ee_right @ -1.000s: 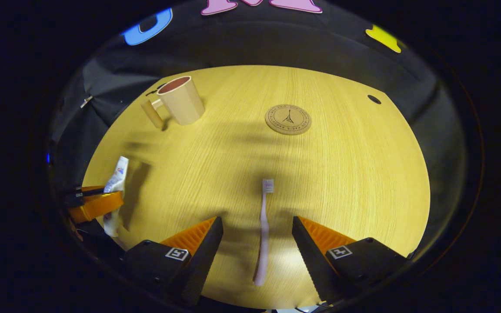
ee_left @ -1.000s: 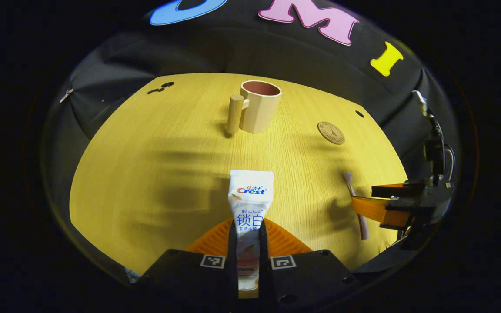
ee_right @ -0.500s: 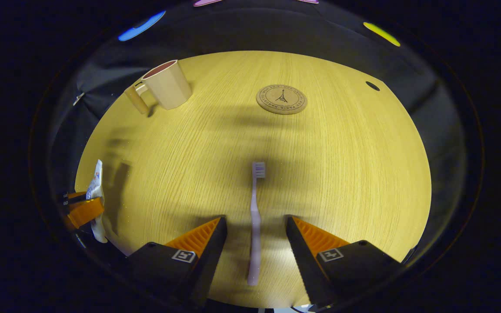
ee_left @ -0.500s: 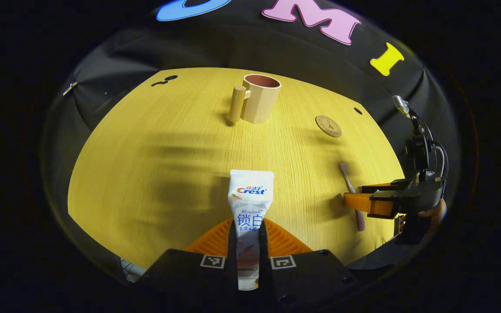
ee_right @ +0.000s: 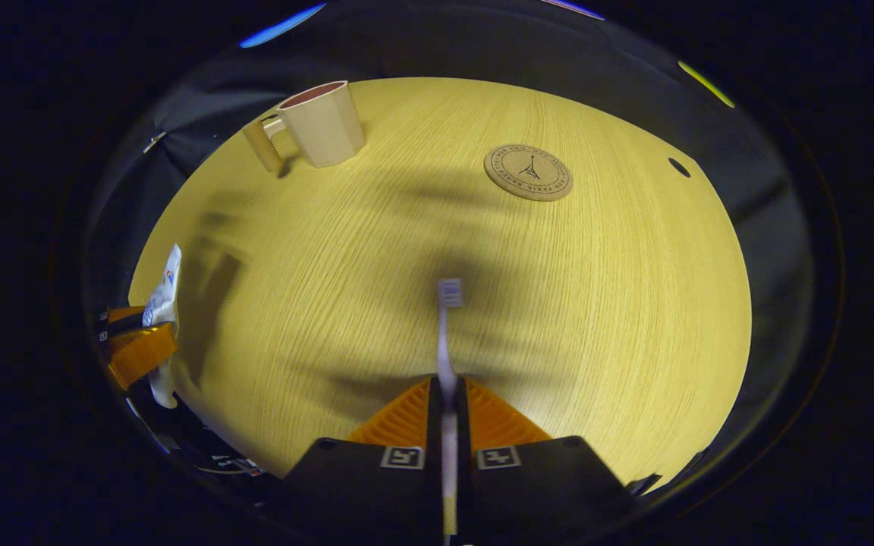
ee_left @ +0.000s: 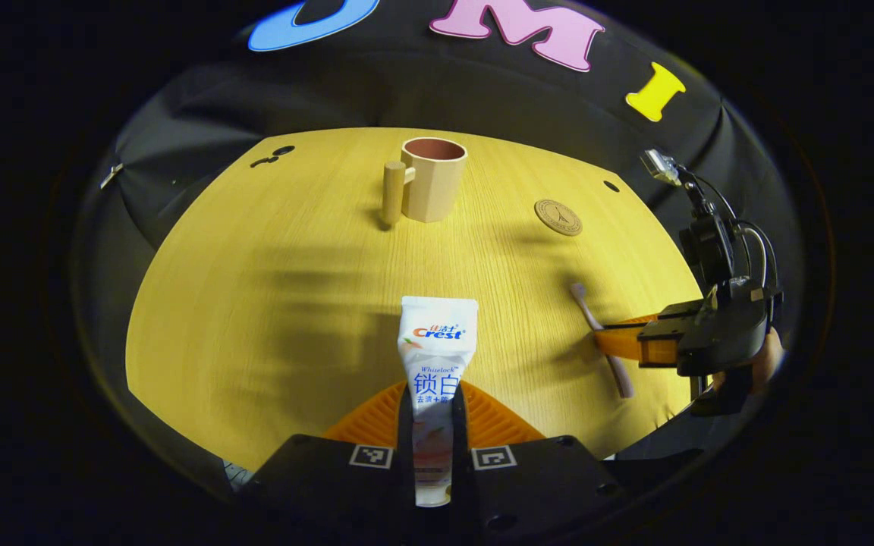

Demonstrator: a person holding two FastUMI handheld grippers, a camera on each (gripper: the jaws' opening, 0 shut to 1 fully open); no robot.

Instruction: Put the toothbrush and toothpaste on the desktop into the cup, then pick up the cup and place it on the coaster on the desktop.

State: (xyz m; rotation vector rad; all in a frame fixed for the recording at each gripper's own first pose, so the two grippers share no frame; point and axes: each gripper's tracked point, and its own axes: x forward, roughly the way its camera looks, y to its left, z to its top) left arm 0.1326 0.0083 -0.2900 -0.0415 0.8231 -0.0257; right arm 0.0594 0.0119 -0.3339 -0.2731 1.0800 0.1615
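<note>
While left gripper (ee_left: 432, 413) clamps toothpaste tube (ee_left: 435, 356), cap end hidden between jaws, right gripper (ee_right: 446, 409) pinches toothbrush (ee_right: 446, 334), handle end cut off.

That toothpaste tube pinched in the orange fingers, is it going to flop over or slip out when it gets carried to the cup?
Probably not much flop: the toothpaste tube stands straight out from the left gripper without sagging. Slipping seems unlikely, since both ribbed fingers press its lower body. It looks light, though the soft tube may dent under the squeeze.
</note>
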